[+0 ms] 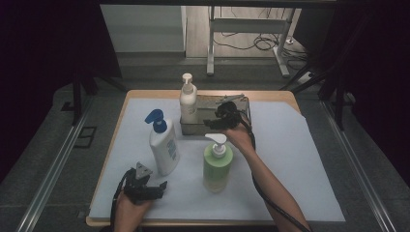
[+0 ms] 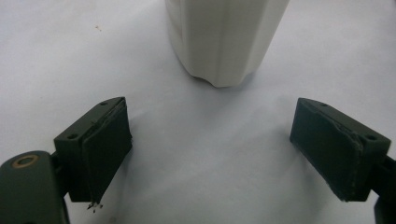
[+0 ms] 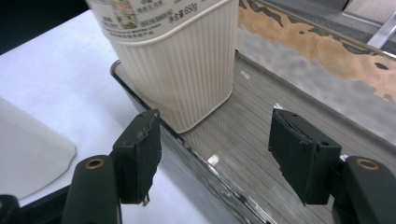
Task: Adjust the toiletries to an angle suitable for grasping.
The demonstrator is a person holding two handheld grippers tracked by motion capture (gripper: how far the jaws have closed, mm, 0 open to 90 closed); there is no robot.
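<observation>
A metal tray (image 1: 241, 102) stands near the far edge of the tabletop (image 1: 270, 94), about midway along it, on the white sheet (image 1: 290, 164) that covers most of the top. In the tray's left end stands a cream pump bottle (image 1: 188, 101), upright; in the right gripper view its ribbed lower body (image 3: 187, 79) sits on the tray's grooved floor (image 3: 252, 154), close against the near wall, with a printed label above the ribs. The rest of the tray floor seen there is bare.

The right gripper (image 1: 223, 118) hangs over the tray's near wall, just right of the cream bottle. Its jaws stand apart with nothing between the pads, and neither pad touches the bottle.

Three pump bottles are on the tabletop. Besides the cream one, a white bottle with a blue pump (image 1: 163, 142) stands left of the middle, and a green bottle with a white pump (image 1: 217, 164) stands near the middle, in front of the tray. Both are upright and outside the tray.

The left gripper (image 1: 153, 188) rests near the front left corner, jaws spread wide and empty. In its own view the white bottle's base (image 2: 224, 42) stands just ahead of the open pads (image 2: 107, 149), not touching them.
</observation>
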